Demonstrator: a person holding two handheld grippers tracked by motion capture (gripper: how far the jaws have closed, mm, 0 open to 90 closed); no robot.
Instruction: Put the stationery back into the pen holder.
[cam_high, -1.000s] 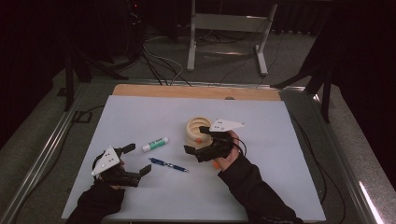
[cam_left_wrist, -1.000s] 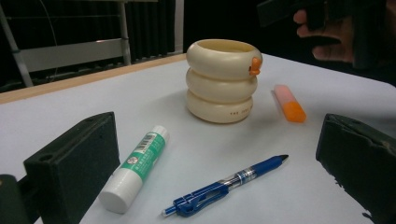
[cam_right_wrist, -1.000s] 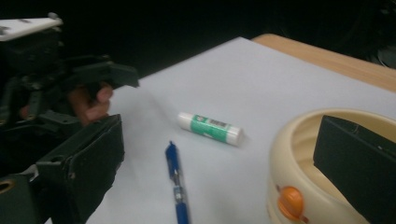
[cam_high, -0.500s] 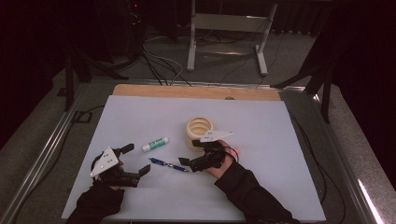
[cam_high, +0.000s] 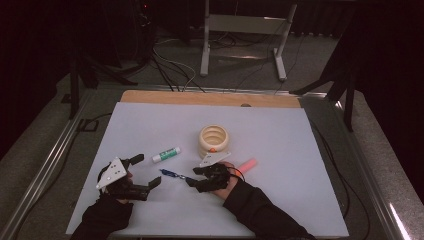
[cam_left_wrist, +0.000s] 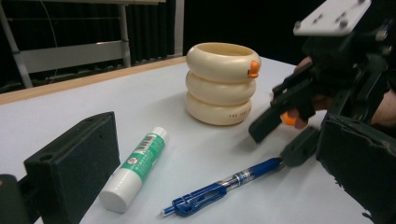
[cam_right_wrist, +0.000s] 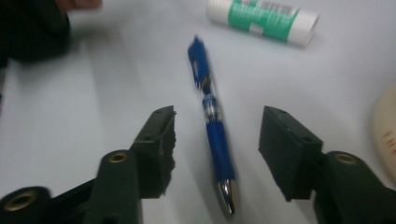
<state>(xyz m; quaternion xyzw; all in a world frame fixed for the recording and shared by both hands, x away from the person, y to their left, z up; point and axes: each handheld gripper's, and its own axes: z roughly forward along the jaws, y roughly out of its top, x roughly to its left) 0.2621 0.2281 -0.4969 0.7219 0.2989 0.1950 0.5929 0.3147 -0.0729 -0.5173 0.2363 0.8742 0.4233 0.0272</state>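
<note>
the table (cam_high: 300, 150) is seen from above the person's side in the high view, looking forward and down, far enough off that the dark floor beyond is taken in. the left gripper view is set low, close over the table top, facing across toward the cream ring-stack holder (cam_left_wrist: 220, 84). the right gripper view is held nearer still, looking steeply down. the blue pen (cam_high: 172, 174) (cam_left_wrist: 224, 186) (cam_right_wrist: 212, 121) and the green glue stick (cam_high: 166, 154) (cam_left_wrist: 136, 169) (cam_right_wrist: 264, 15) are shared by all three views.
</note>
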